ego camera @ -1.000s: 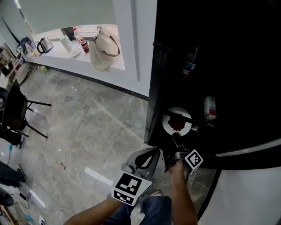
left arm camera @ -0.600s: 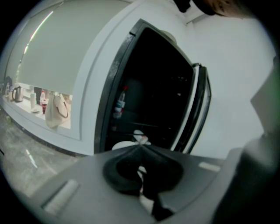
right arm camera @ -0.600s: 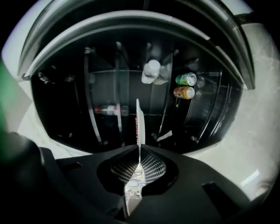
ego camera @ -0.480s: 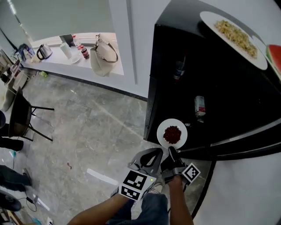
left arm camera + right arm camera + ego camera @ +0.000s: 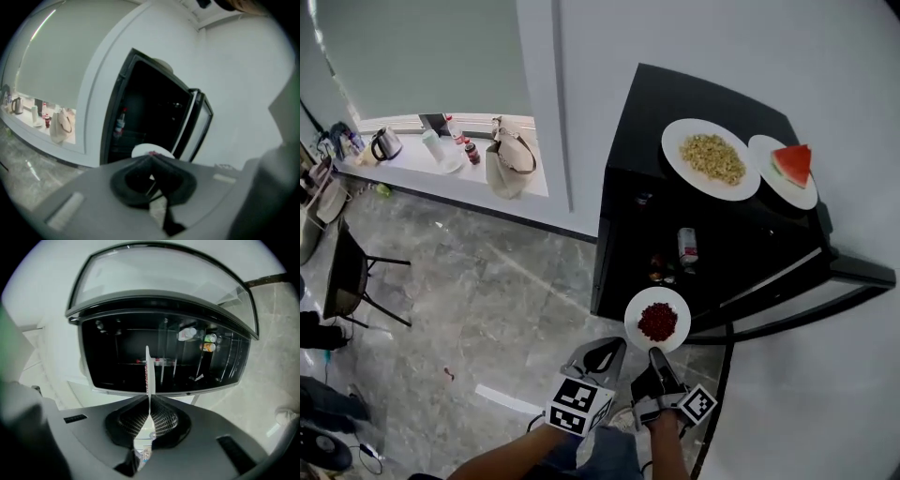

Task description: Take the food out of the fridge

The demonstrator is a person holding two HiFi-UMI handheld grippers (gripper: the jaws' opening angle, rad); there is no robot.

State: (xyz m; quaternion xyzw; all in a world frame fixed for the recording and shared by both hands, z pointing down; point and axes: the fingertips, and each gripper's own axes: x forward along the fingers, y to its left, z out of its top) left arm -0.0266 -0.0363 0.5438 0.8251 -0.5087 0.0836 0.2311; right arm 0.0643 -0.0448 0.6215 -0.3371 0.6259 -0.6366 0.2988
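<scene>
The plate of red food is outside the fridge, held in the air just in front of its open compartment, near the lower left corner of the opening. The right gripper is clenched on the plate's near rim; in the right gripper view the plate stands edge-on between the pads. The left gripper is closed and empty, just beside the right one. On the fridge top, a plate of yellowish food lies at the front edge and a plate with a watermelon slice at the front right corner. A can stands inside.
</scene>
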